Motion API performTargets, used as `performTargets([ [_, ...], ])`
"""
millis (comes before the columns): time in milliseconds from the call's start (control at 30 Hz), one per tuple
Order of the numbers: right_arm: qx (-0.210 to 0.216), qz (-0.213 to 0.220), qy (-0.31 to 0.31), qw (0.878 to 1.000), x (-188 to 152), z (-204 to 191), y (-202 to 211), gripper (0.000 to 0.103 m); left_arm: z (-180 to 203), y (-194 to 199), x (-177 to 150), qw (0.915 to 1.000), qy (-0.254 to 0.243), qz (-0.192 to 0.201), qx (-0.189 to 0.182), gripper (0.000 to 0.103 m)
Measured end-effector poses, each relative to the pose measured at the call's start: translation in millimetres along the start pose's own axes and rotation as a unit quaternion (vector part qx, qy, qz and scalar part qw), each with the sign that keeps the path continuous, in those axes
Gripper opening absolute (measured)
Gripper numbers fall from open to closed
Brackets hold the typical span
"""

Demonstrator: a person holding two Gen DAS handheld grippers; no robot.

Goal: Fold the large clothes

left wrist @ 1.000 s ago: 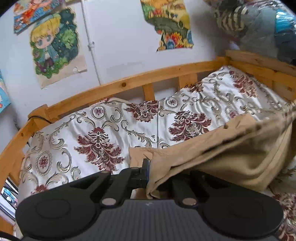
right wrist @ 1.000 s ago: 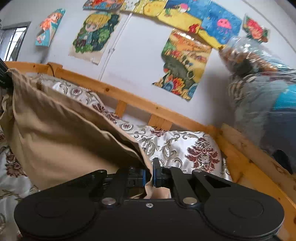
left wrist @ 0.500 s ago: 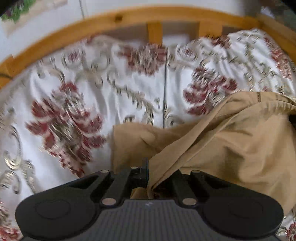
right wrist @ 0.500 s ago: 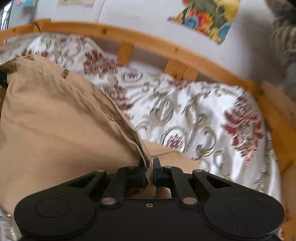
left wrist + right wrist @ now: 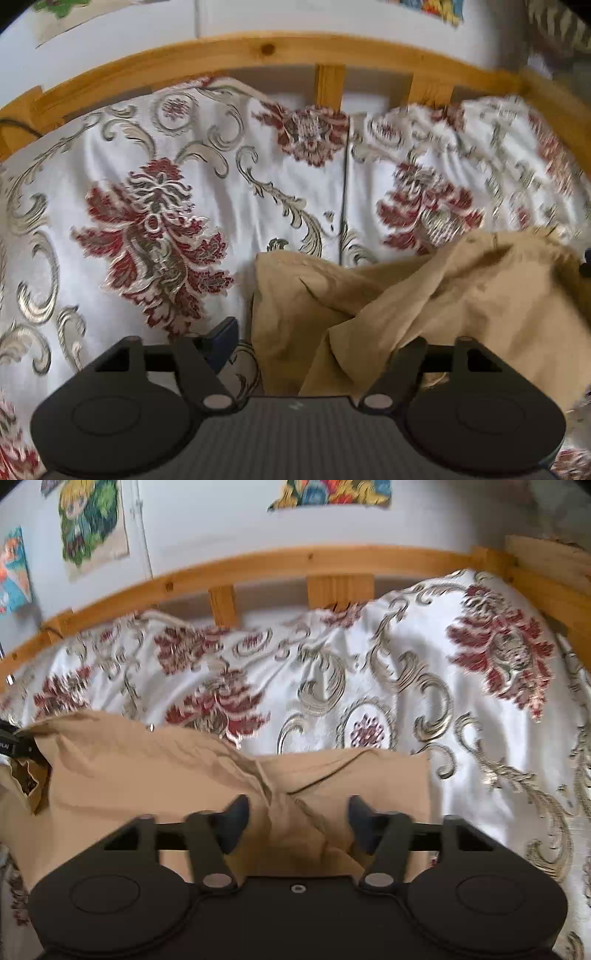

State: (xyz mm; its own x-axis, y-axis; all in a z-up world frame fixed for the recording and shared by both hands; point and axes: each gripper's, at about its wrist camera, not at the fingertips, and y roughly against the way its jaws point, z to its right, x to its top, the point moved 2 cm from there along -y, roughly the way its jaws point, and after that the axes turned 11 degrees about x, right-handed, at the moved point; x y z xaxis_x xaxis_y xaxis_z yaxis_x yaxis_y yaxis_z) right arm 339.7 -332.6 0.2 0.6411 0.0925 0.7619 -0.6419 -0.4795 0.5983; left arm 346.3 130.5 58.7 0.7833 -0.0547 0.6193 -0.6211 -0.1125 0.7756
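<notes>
The tan garment [image 5: 155, 775] lies rumpled on the floral bedspread [image 5: 461, 709], on the near side of it away from the wooden bed rail [image 5: 280, 565], its raised fold running between the two tools. The right gripper [image 5: 299, 814] sits over that fold with its jaws spread wide, released, cloth bunched between the fingers but not pinched. The left gripper [image 5: 317, 343] is likewise spread apart at the garment's other end, its right finger hidden under the fabric.
</notes>
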Motion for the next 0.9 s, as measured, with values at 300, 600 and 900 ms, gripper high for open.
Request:
performTargets([
  [300,-0.051,0.118,0.097,0.987,-70,-47,98,0.102,-13,42,-33,0.9983,-0.027,0.052,-0.003,0.094],
  [600,-0.118,0.058,0.203,0.97,-110,-59,77,0.102,-15,38,-3,0.998,0.037,0.05,-0.012,0.093],
  [900,-0.165,0.135,-0.006,0.977,-87,7,50,0.102,-24,79,10,0.9896,0.027,0.116,-0.08,0.098],
])
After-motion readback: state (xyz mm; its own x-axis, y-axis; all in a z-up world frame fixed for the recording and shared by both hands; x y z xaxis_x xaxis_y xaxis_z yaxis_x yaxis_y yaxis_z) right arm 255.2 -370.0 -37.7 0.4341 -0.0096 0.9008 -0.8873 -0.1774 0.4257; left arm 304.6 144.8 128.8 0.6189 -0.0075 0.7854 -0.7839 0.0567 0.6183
